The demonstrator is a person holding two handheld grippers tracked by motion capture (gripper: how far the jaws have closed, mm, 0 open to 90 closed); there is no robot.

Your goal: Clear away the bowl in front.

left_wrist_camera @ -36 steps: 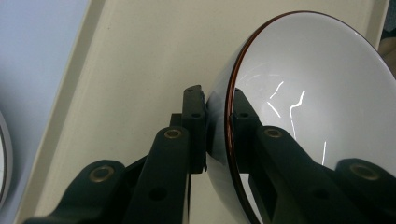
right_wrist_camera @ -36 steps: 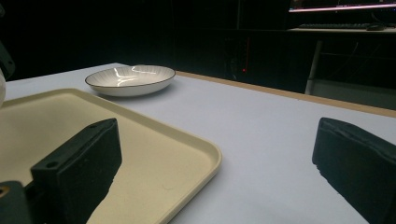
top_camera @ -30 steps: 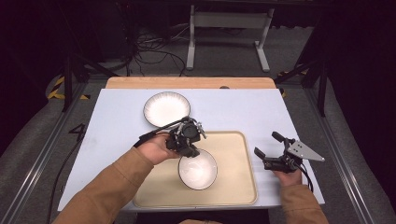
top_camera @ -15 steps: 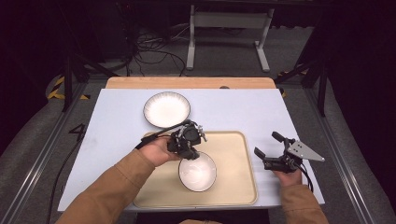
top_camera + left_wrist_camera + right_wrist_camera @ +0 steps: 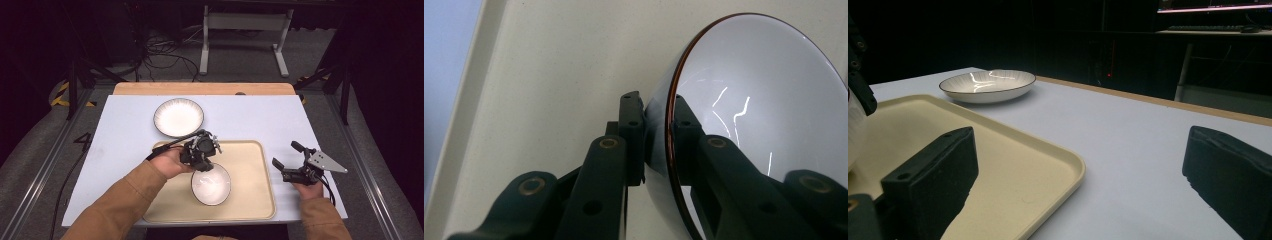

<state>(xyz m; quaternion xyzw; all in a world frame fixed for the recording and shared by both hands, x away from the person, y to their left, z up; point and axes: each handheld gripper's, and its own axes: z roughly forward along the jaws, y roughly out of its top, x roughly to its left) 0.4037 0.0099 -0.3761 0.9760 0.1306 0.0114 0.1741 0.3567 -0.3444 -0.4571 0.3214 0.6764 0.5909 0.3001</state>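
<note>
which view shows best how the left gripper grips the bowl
The left gripper view: the left gripper has one jaw outside and one inside the bowl, pinching its brown rim. The high view shows the bowl over the tray, grip hidden beneath the hand. The right gripper view catches just a sliver at its left edge.

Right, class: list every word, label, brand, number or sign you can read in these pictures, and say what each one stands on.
"4": a dark numeral on the floor left of the table, high view.
Lit screen at the top of the right gripper view: too small and blurred to read.
Bowl, plate, tray: no writing visible.
</note>
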